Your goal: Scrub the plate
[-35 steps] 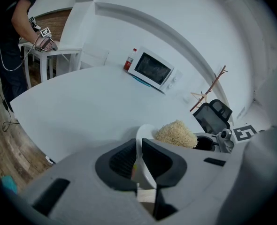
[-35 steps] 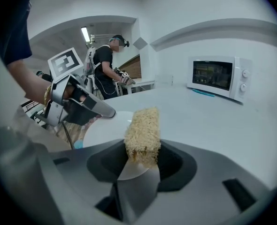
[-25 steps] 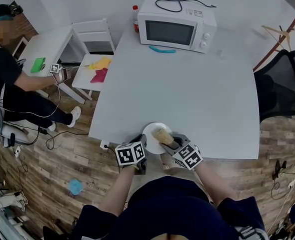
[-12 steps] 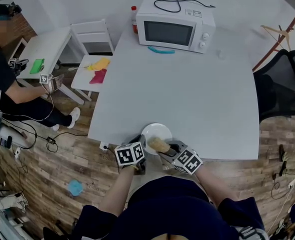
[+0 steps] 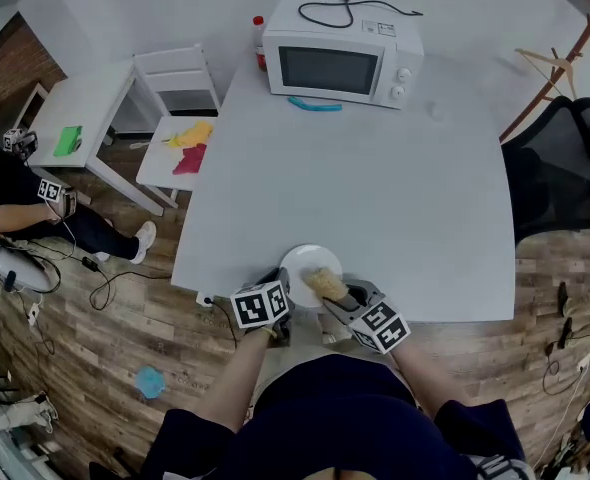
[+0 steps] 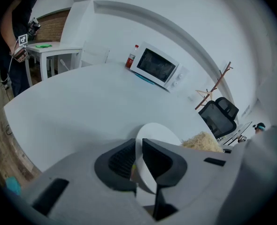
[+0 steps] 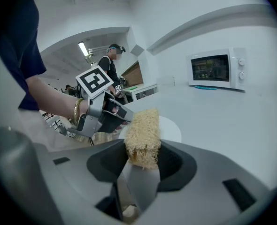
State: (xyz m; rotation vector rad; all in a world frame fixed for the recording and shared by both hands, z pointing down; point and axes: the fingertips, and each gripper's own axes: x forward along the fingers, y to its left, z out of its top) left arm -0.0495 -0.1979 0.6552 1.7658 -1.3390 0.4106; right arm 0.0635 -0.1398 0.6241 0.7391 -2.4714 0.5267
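A round white plate [image 5: 306,265] lies at the near edge of the grey table [image 5: 375,188]. My left gripper [image 5: 278,294] is shut on the plate's near left rim; in the left gripper view the plate [image 6: 158,136] stands edge-on between the two dark jaws of the left gripper [image 6: 138,159]. My right gripper [image 5: 337,292] is shut on a tan loofah scrubber [image 5: 324,282] that rests on the plate's right part. In the right gripper view the scrubber [image 7: 142,136] sticks out of the right gripper [image 7: 143,161] over the plate [image 7: 170,129].
A white microwave [image 5: 339,60] stands at the table's far edge with a red-capped bottle [image 5: 259,41] to its left and a teal object [image 5: 315,104] in front. A black office chair [image 5: 565,173] is at the right. A small white table [image 5: 85,108] and a seated person [image 5: 15,203] are at the left.
The scrubber in my right gripper has shifted slightly across the plate, from the centre toward its right part. My left gripper has stayed on the rim. The person at the left has moved back.
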